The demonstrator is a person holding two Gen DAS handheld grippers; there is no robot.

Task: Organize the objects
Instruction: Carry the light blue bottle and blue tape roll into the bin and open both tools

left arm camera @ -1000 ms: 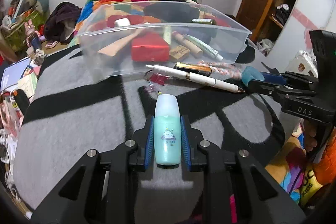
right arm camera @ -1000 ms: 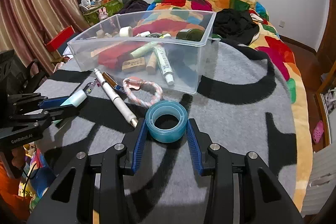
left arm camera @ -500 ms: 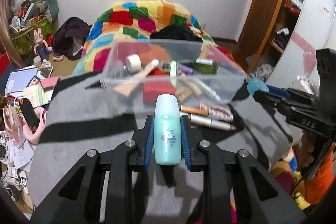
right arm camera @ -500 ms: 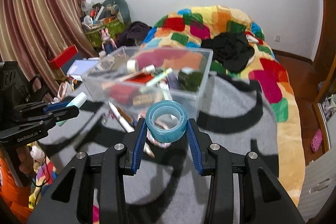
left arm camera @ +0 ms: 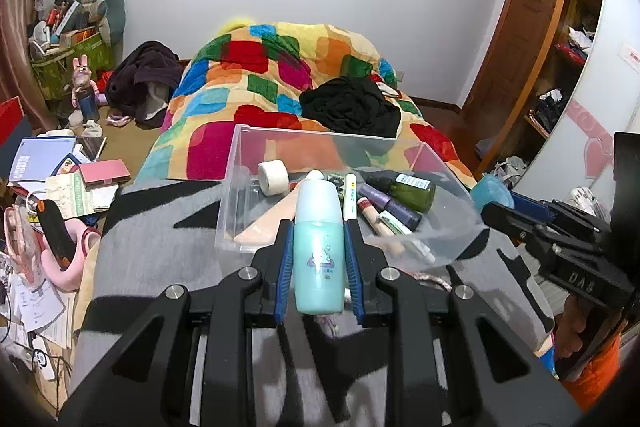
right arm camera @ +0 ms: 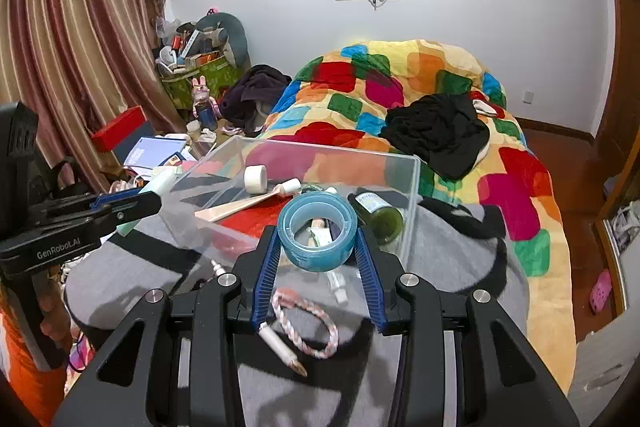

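Observation:
My left gripper (left arm camera: 319, 247) is shut on a mint-green bottle (left arm camera: 319, 247) with a pale cap, held above the near edge of a clear plastic bin (left arm camera: 240, 163). My right gripper (right arm camera: 317, 247) is shut on a blue tape roll (right arm camera: 317, 231), raised over the bin's (right arm camera: 414, 187) near side. The bin holds a white tape roll (left arm camera: 273, 177), a green bottle (left arm camera: 412, 189), tubes, a wooden stick and a red box. The right gripper also shows in the left wrist view (left arm camera: 496, 203); the left gripper also shows in the right wrist view (right arm camera: 152, 197).
A pink-white rope ring (right arm camera: 308, 323) and a white pen (right arm camera: 280, 343) lie on the grey and black blanket (right arm camera: 452, 259) in front of the bin. A colourful quilt (left arm camera: 280, 75) with black clothes lies behind. Clutter covers the floor at left (left arm camera: 60, 183).
Both grippers have risen with their objects and come over the bin's near edge, so I look down into it. The pen and rope stay on the blanket below.

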